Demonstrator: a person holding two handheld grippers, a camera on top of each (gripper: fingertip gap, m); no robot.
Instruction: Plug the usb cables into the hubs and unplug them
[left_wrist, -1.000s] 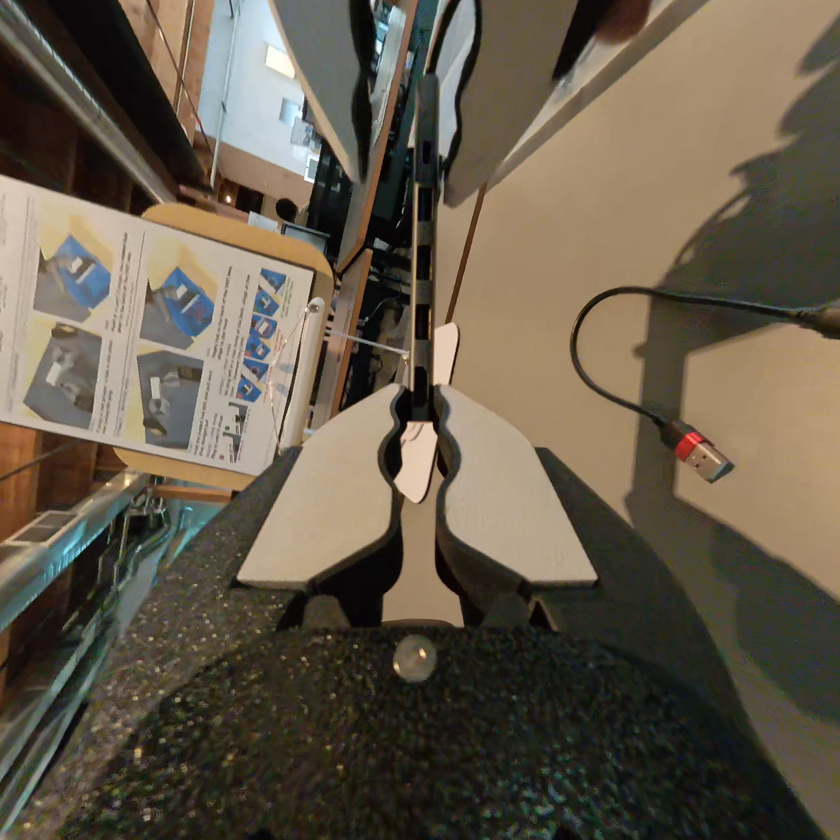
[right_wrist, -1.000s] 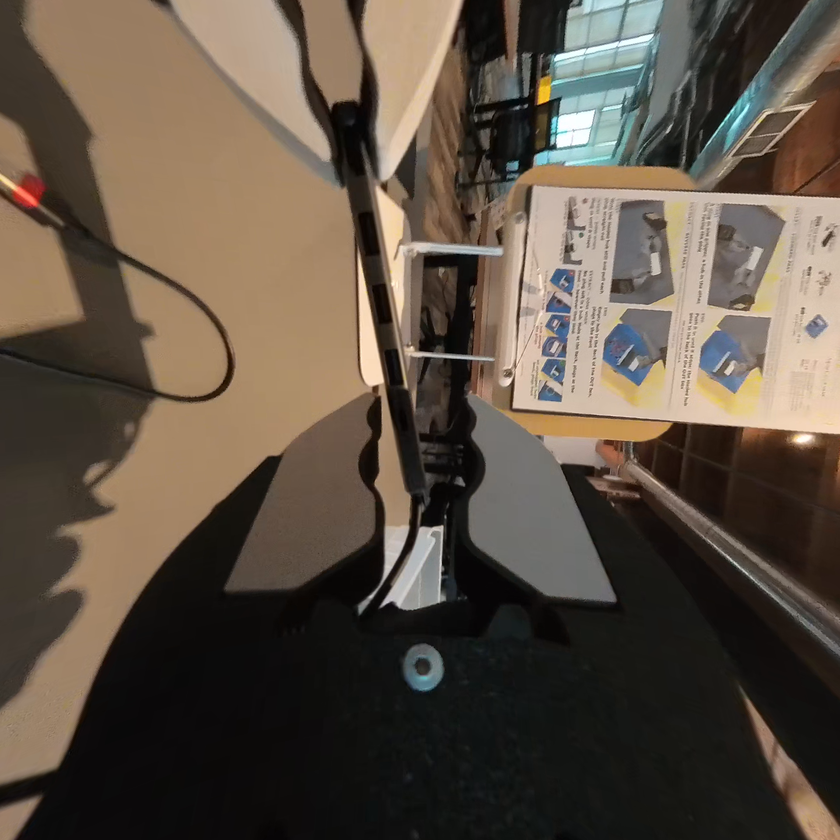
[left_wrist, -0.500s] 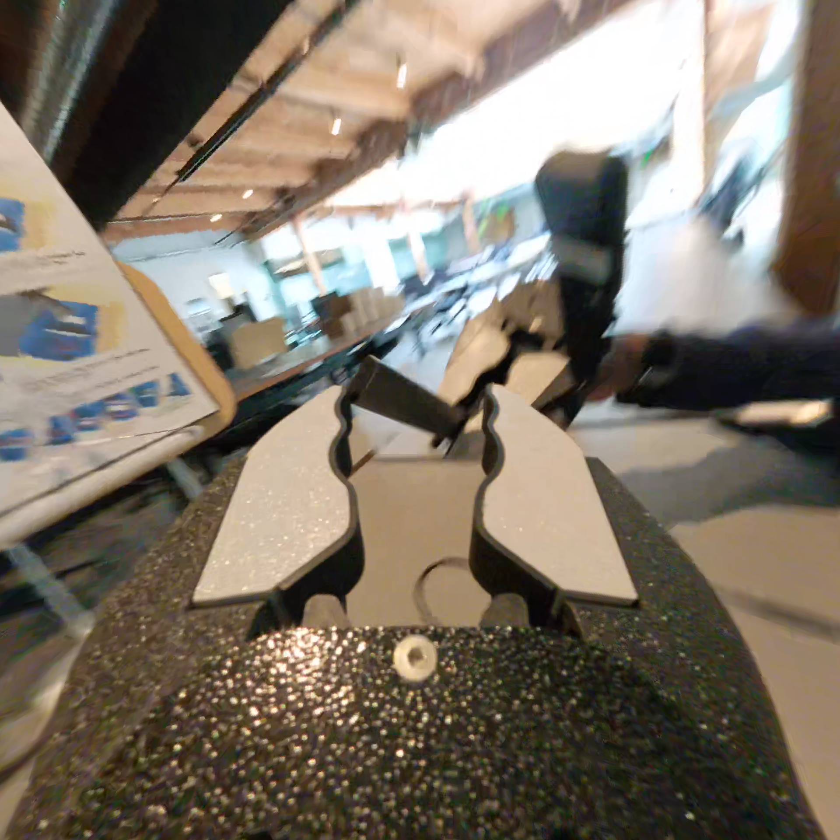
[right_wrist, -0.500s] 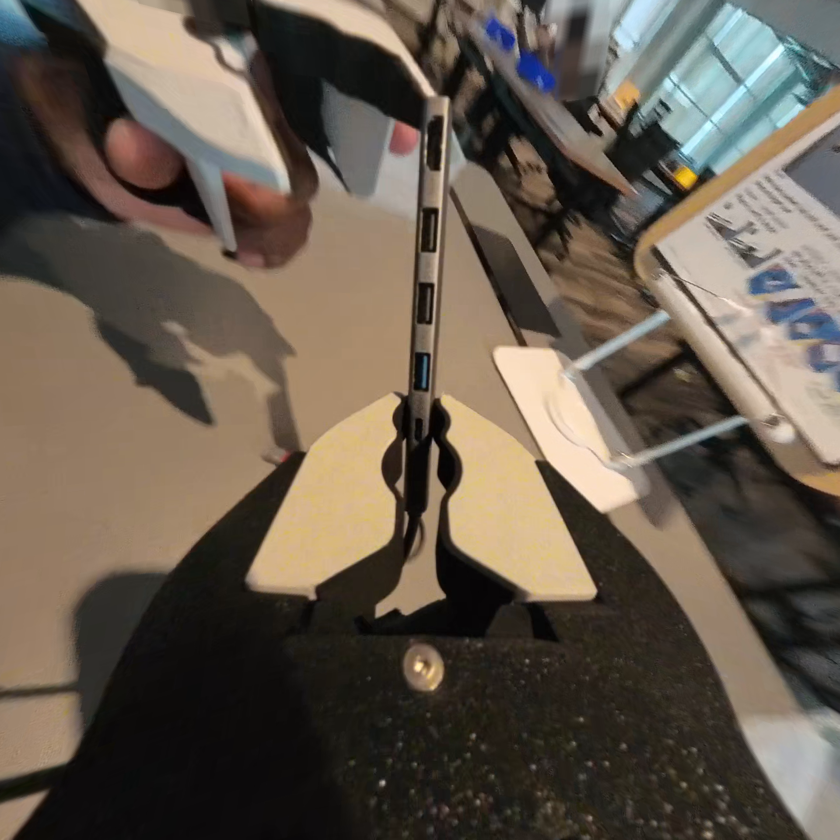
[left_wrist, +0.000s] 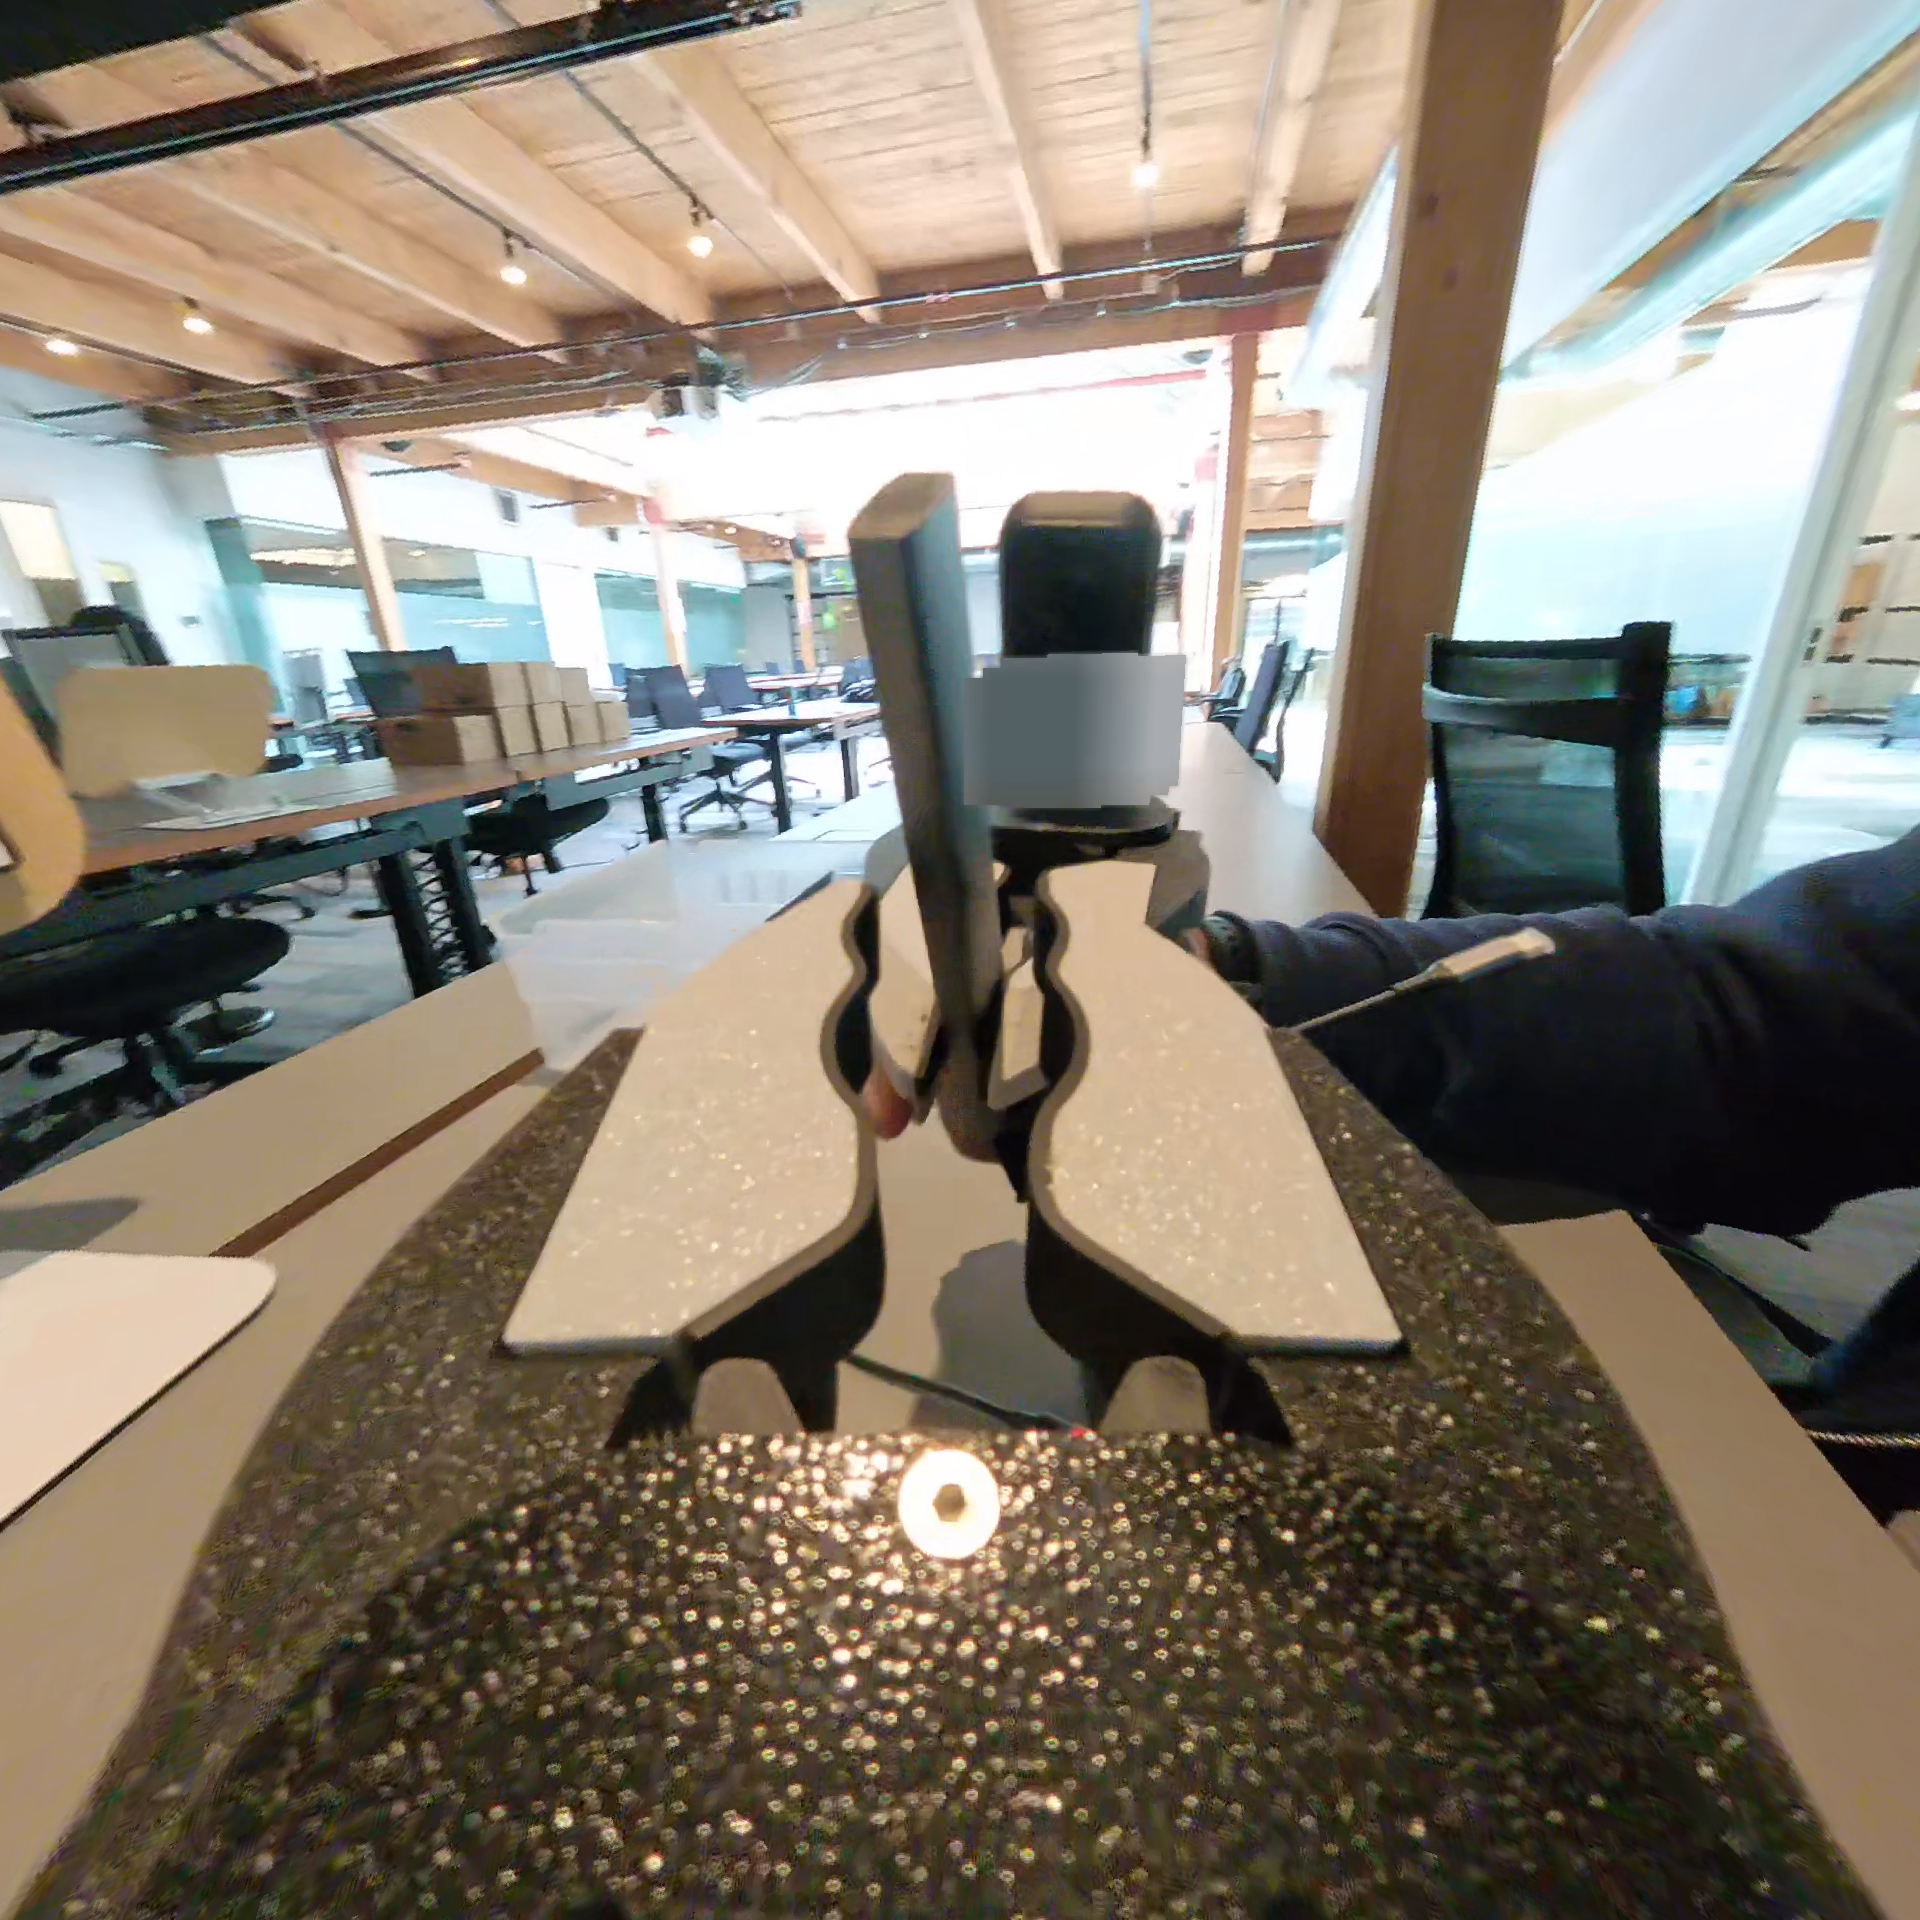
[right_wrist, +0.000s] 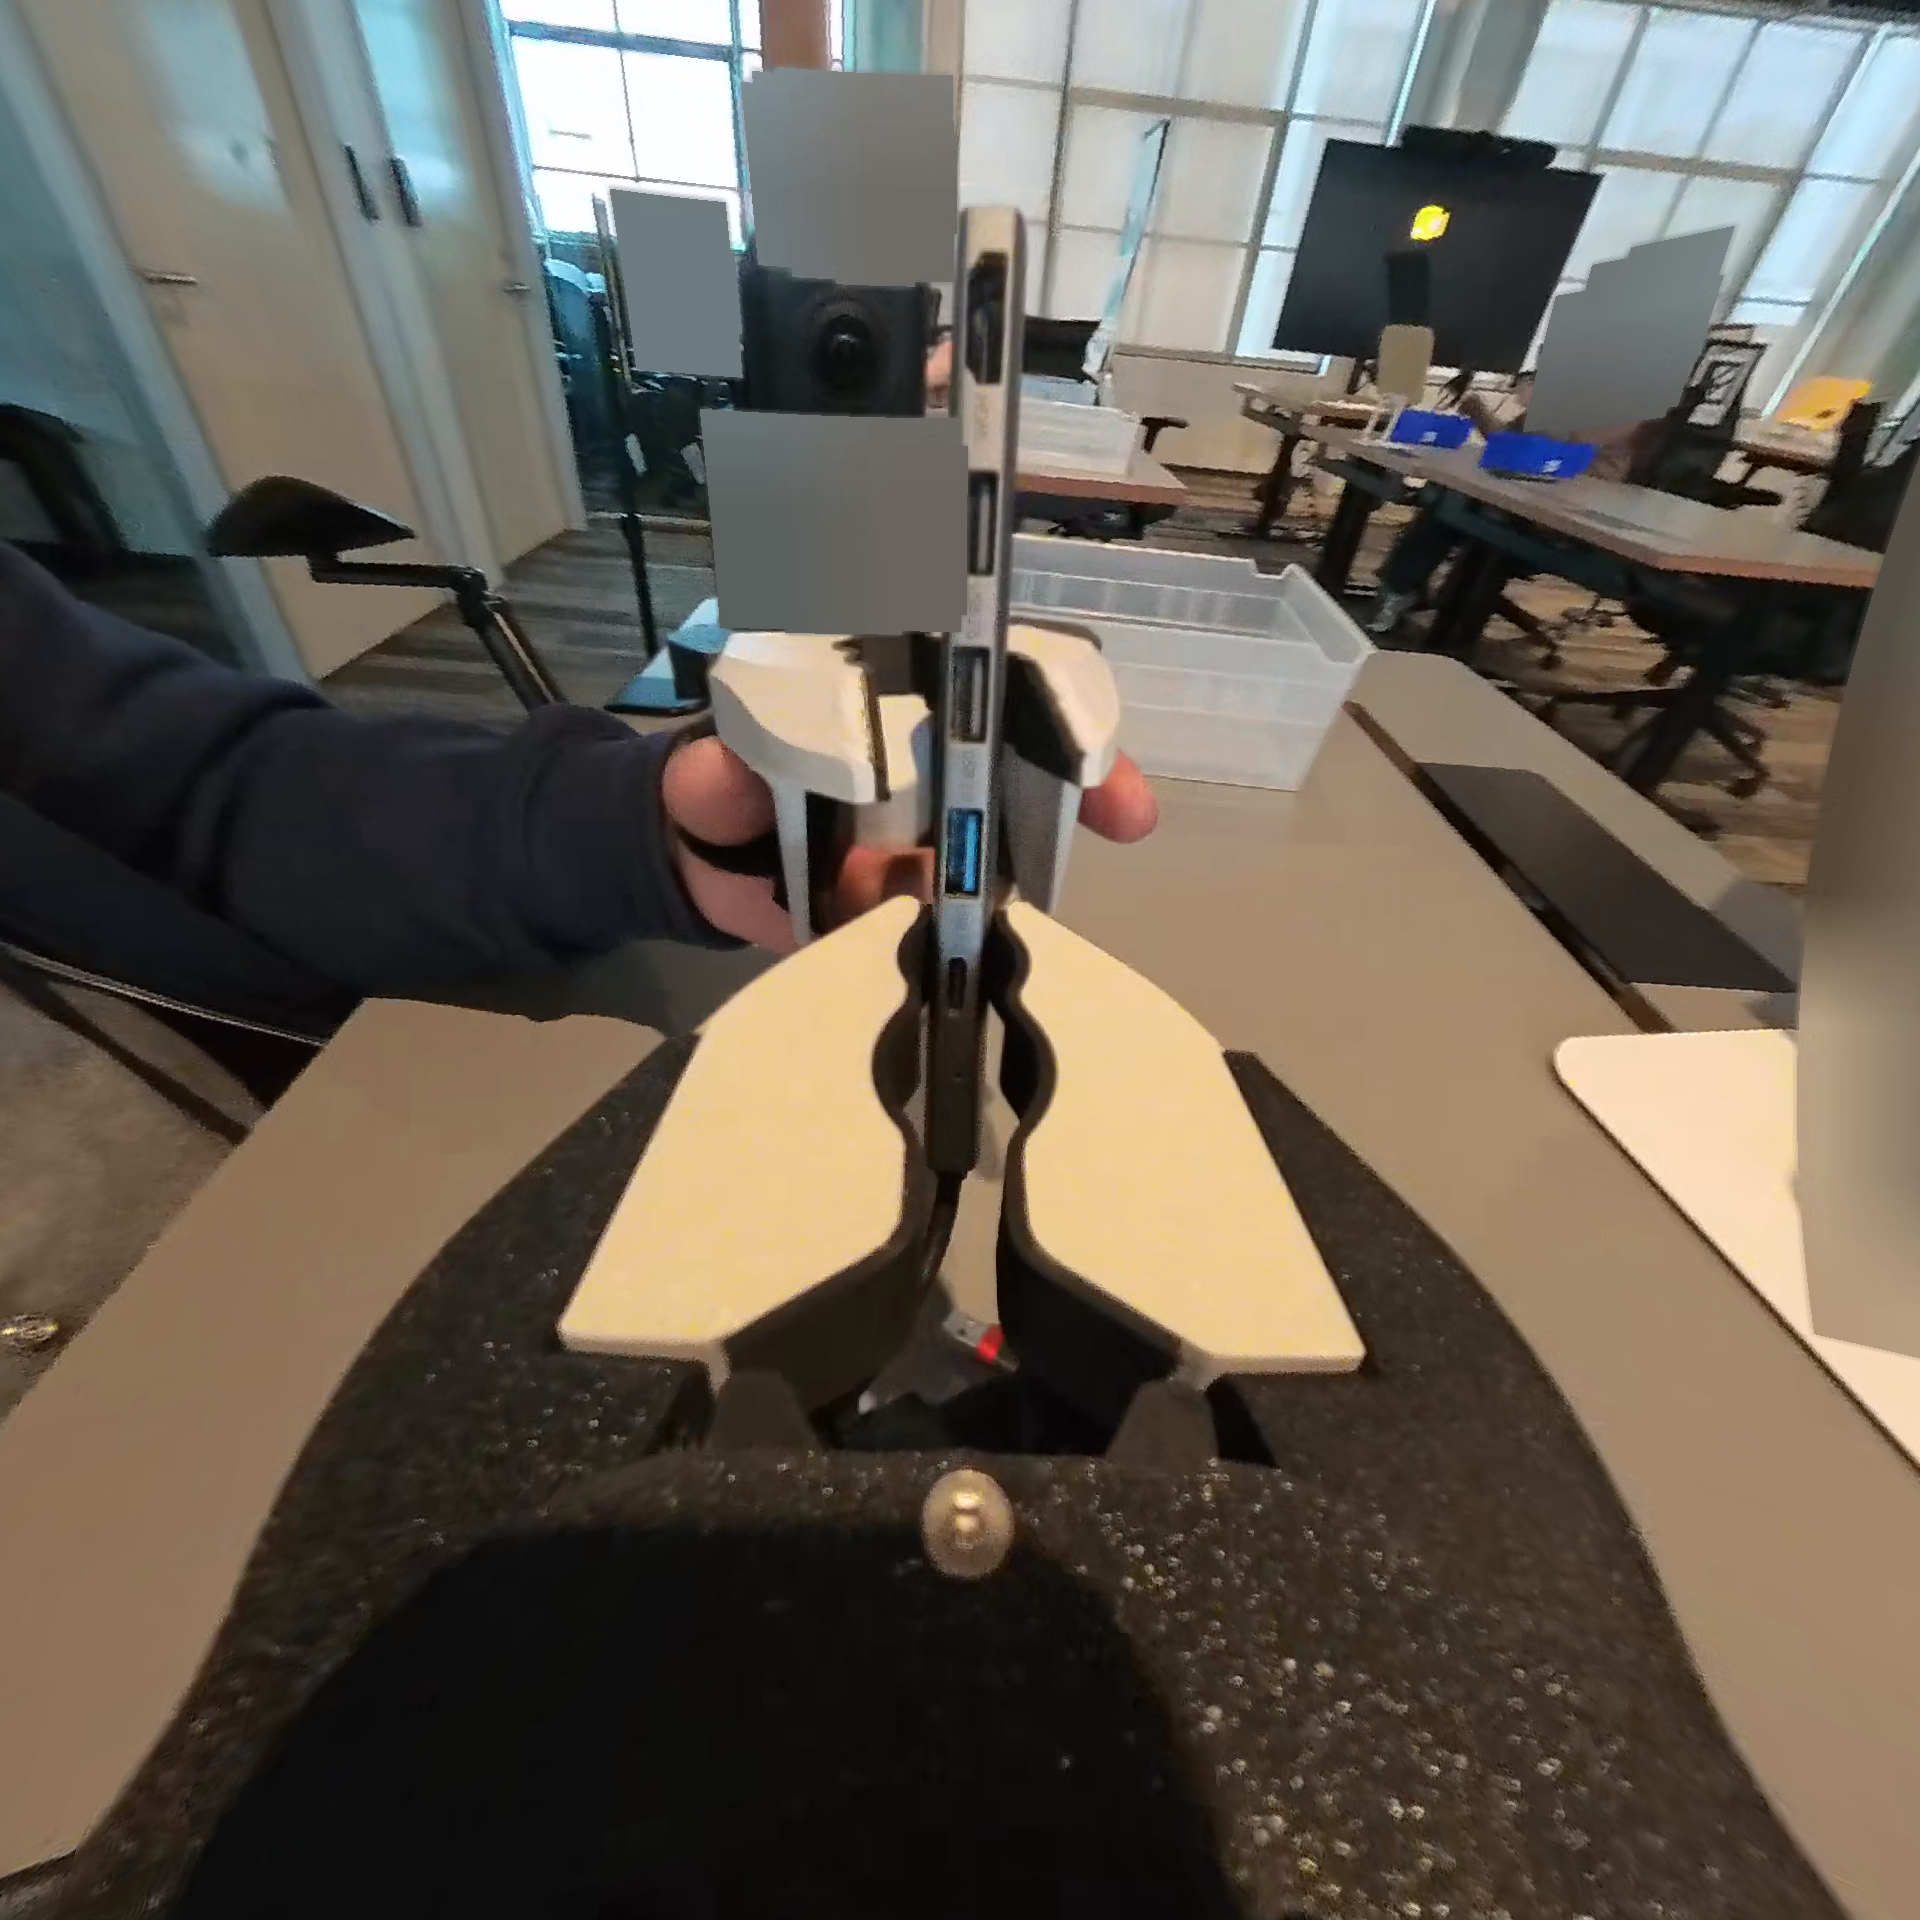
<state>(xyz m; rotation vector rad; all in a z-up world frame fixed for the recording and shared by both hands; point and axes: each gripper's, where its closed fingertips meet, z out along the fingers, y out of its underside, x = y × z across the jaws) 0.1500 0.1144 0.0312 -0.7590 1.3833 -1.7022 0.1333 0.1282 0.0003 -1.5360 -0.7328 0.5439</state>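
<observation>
A slim grey USB hub (right_wrist: 977, 582) with a row of ports, one of them blue, stands upright above the table. My right gripper (right_wrist: 961, 925) is shut on the hub's lower, cable end. My left gripper (left_wrist: 956, 894) is open, with a fingertip on each side of the hub (left_wrist: 914, 727) and not touching it. It shows beyond the hub in the right wrist view (right_wrist: 904, 748), held in a hand. The right gripper (left_wrist: 961, 1049) shows past my left fingers. A black cable with a red and silver USB plug (right_wrist: 982, 1340) lies on the table below.
The grey table (left_wrist: 312, 1143) holds a white stand base (right_wrist: 1714, 1101), a black pad (right_wrist: 1600, 883) and a clear plastic bin (right_wrist: 1174, 665). Dark sleeves (left_wrist: 1610, 1049) reach in from the side. A black chair (left_wrist: 1538, 769) stands beyond the table edge. The grippers are tip to tip, or close to it.
The hub has swung from lying along the table to standing upright. My right gripper has closed on its cable end. My left gripper has opened and let it go.
</observation>
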